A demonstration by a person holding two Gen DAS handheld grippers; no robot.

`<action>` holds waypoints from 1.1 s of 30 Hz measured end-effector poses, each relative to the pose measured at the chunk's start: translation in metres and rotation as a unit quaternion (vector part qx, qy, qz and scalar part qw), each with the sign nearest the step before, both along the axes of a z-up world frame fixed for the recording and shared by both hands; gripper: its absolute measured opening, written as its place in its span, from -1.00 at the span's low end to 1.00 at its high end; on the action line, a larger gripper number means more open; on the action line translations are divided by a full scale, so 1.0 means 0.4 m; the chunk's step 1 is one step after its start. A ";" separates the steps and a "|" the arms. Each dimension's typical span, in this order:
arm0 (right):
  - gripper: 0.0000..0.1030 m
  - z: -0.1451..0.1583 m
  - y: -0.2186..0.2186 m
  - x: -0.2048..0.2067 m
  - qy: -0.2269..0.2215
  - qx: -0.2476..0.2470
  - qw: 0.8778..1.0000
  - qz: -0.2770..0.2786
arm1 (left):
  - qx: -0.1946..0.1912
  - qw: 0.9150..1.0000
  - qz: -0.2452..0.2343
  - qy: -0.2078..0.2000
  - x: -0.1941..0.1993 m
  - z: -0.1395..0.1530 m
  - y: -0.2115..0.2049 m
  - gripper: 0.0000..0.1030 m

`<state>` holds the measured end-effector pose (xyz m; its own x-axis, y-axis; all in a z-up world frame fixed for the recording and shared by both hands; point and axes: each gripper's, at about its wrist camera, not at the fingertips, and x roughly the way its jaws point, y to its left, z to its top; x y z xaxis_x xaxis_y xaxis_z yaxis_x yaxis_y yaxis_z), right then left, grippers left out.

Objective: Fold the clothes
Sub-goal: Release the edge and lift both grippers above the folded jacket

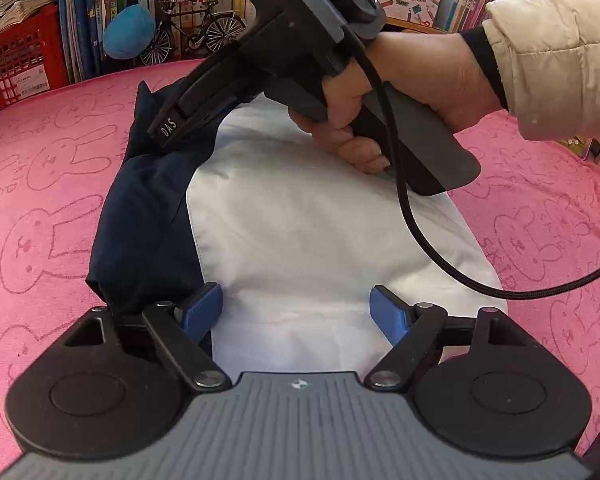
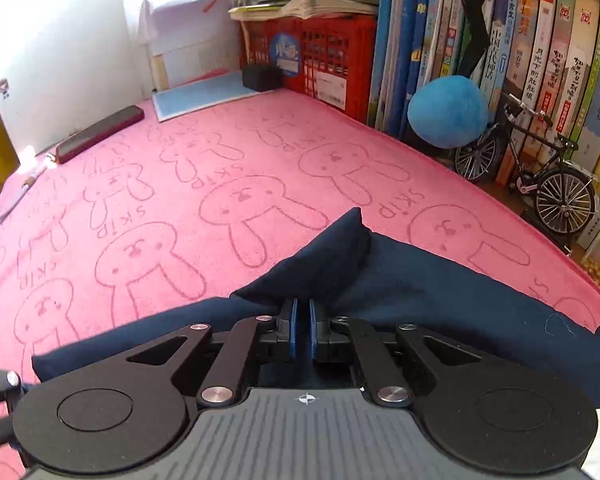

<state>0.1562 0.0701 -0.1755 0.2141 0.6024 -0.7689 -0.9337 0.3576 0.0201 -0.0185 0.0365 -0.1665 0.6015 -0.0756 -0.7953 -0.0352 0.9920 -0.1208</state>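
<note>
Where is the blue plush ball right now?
In the right wrist view, the blue plush ball sits upper right against the books, beside the model bicycle.

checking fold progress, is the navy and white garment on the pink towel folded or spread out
Partly folded: the navy and white garment lies as a narrow panel on the pink towel, its navy sleeve doubled over one side.

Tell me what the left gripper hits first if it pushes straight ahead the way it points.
Most likely the white cloth: the open left gripper points down at it, with nothing visible between. How close the fingertips are is unclear.
</note>
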 end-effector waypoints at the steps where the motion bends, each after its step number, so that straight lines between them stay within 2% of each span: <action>1: -0.85 0.021 -0.008 -0.004 0.006 -0.008 1.000 -0.011 | -0.001 1.000 -0.003 0.005 0.003 0.002 0.000 0.57; 2: -0.80 0.045 -0.020 -0.008 0.015 -0.013 0.999 -0.025 | 0.002 1.000 -0.007 0.011 0.006 0.003 -0.002 0.59; 4: -0.76 0.099 -0.100 -0.028 0.032 0.014 0.998 -0.050 | 0.002 1.000 -0.009 0.029 0.007 0.012 -0.003 0.60; 7: -0.69 0.159 -0.238 -0.106 0.018 0.022 0.996 -0.090 | -0.003 0.999 0.012 0.048 -0.008 0.031 0.016 0.60; 10: -0.68 0.154 -0.349 -0.203 0.043 -0.020 0.993 -0.109 | -0.006 0.997 0.054 0.052 -0.042 0.055 0.046 0.60; 13: -0.69 0.067 -0.419 -0.262 0.067 -0.094 0.984 -0.137 | -0.020 0.990 0.117 0.072 -0.071 0.051 0.100 0.60; 15: -0.68 0.069 -0.442 -0.293 0.062 -0.106 0.979 -0.161 | -0.010 0.984 0.139 0.111 -0.065 0.038 0.132 0.50; 17: -0.64 0.111 -0.459 -0.310 0.072 -0.090 0.975 -0.189 | -0.014 0.983 0.141 0.121 -0.064 0.052 0.149 0.45; 19: -0.35 0.152 -0.473 -0.323 0.080 -0.074 0.971 -0.212 | -0.029 0.985 0.133 0.108 -0.068 0.093 0.158 0.45; 20: -0.03 0.167 -0.478 -0.328 0.078 -0.071 0.969 -0.223 | -0.033 0.986 0.127 0.107 -0.067 0.116 0.154 0.52; 21: 0.10 0.181 -0.483 -0.333 0.074 -0.070 0.967 -0.234 | -0.036 0.986 0.122 0.110 -0.065 0.131 0.150 0.60; 23: 0.16 0.201 -0.484 -0.340 0.078 -0.064 0.963 -0.250 | -0.031 0.987 0.097 0.123 -0.049 0.157 0.131 0.66; 24: 0.30 0.208 -0.483 -0.340 0.086 -0.062 0.960 -0.258 | -0.026 0.988 0.086 0.127 -0.041 0.165 0.123 0.71; 27: 0.40 0.231 -0.477 -0.344 0.094 -0.057 0.953 -0.282 | -0.013 0.990 0.056 0.130 -0.028 0.193 0.104 0.77; 30: 0.56 0.250 -0.466 -0.369 0.076 -0.052 0.948 -0.304 | -0.010 0.992 0.041 0.117 -0.025 0.219 0.106 0.89; 33: 0.69 0.273 -0.451 -0.396 0.049 -0.044 0.947 -0.313 | -0.014 0.993 0.030 0.114 -0.025 0.239 0.113 0.90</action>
